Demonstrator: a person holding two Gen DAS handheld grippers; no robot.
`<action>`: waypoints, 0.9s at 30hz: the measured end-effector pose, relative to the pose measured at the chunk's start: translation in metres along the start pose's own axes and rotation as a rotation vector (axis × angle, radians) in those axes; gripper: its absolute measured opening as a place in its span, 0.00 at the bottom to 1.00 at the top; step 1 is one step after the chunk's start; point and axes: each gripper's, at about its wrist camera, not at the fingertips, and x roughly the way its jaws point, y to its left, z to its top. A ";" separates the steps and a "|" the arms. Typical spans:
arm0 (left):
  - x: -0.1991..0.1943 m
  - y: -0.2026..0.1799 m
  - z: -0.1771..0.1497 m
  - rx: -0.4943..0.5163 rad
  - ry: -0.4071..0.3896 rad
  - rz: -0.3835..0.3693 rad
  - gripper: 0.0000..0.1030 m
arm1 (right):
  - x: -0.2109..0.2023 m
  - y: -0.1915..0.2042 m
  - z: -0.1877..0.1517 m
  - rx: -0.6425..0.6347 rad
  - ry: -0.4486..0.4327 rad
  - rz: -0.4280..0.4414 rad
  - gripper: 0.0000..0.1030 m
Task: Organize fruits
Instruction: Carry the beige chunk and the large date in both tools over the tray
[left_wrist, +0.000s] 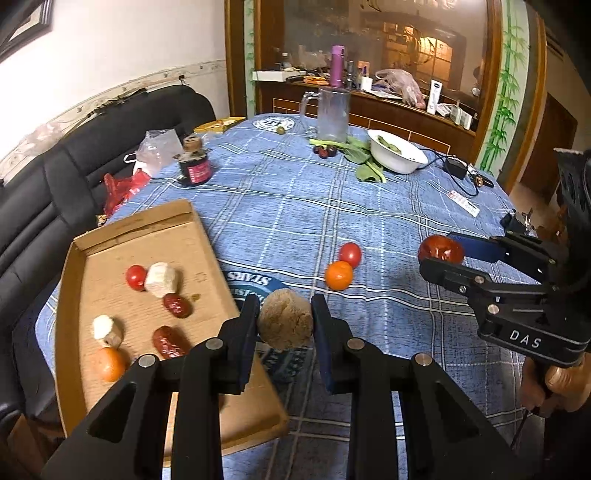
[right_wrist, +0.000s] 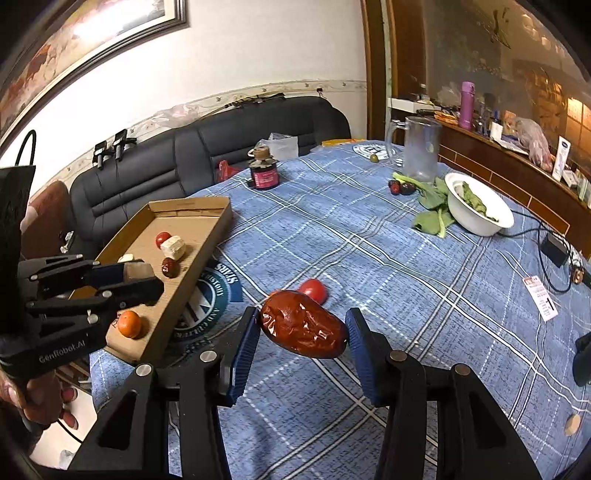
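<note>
Left hand-held gripper (left_wrist: 284, 323) clamped; right hand-held gripper (right_wrist: 301, 328) likewise, both aloft

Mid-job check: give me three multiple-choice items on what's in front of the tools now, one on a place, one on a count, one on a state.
1. Where does the white bowl stand?
A. inside the cardboard tray
B. on the tablecloth beside the leafy greens
C. on the sofa

2. How many fruits lie loose on the cloth between the two tools?
A. none
B. two
C. five

3. What is the right tool doing?
A. gripping a wrinkled red date
B. hanging open with nothing in it
C. gripping the glass pitcher

Answers:
1 B: the bowl sits on the blue cloth next to the leafy greens, far from the cardboard tray.
2 B: only a small orange and a red tomato lie there, touching.
3 A: the red date sits between its blue pads, clear of the cloth; the left tool holds a brown lump.
</note>
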 end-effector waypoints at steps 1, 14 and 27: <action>-0.002 0.004 0.000 -0.007 -0.004 0.004 0.25 | 0.001 0.003 0.001 -0.003 0.001 0.004 0.47; -0.011 0.051 -0.002 -0.080 -0.015 0.065 0.25 | 0.018 0.050 0.025 -0.076 0.004 0.062 0.47; -0.009 0.086 -0.001 -0.117 -0.012 0.104 0.25 | 0.047 0.079 0.040 -0.100 0.043 0.111 0.47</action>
